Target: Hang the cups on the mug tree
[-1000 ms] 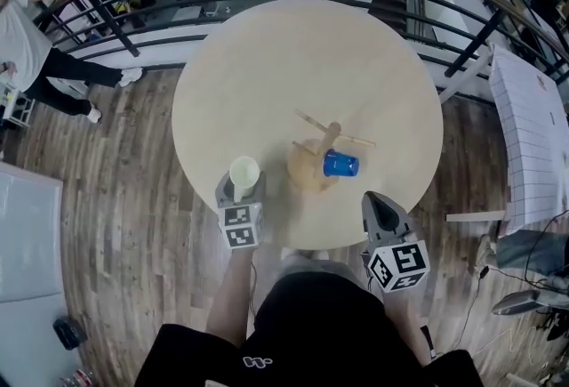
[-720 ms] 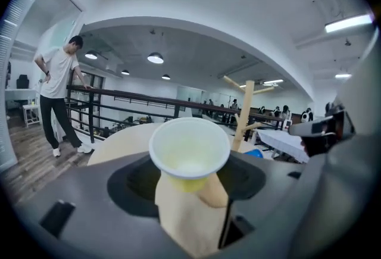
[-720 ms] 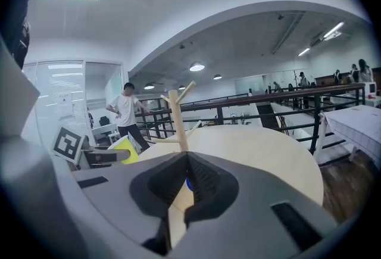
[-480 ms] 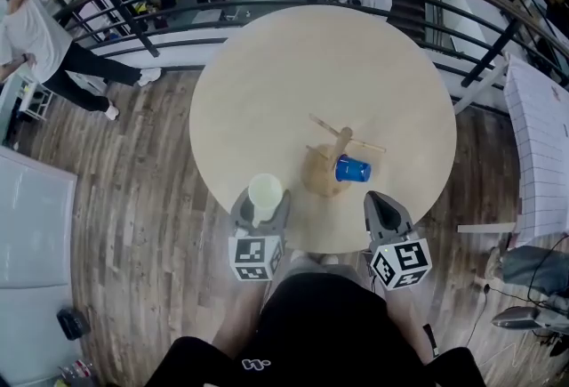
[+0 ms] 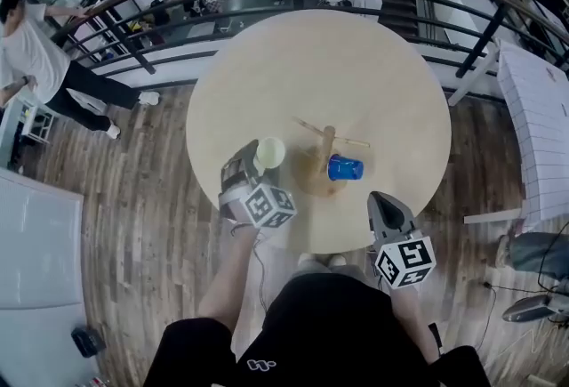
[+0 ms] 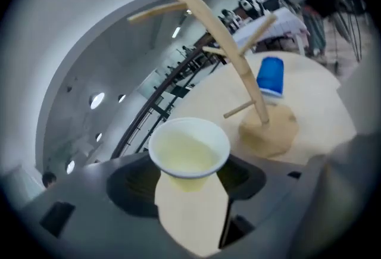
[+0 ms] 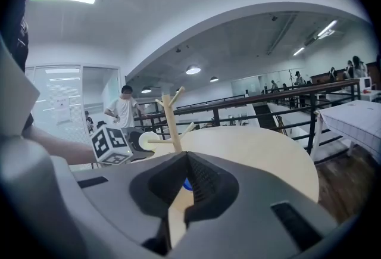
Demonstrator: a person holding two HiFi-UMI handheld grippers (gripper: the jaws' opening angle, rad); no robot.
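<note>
Jaws of the left gripper [image 5: 259, 166] are holding the pale cup [image 5: 269, 152] wide across its body, over the near left edge of the table [image 5: 356, 65], just beside the mug tree [image 5: 325, 148], where the blue cup [image 5: 343, 168] is already hanging. The right gripper [image 5: 382, 209] is waiting closed and empty. I think the rim could strike a peg, tipping the tree or twisting the cup loose.

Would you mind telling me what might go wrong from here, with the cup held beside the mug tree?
The left gripper holds the pale cup close to the mug tree; a careless approach might knock a peg and tip the tree. The hanging blue cup could be bumped off.
</note>
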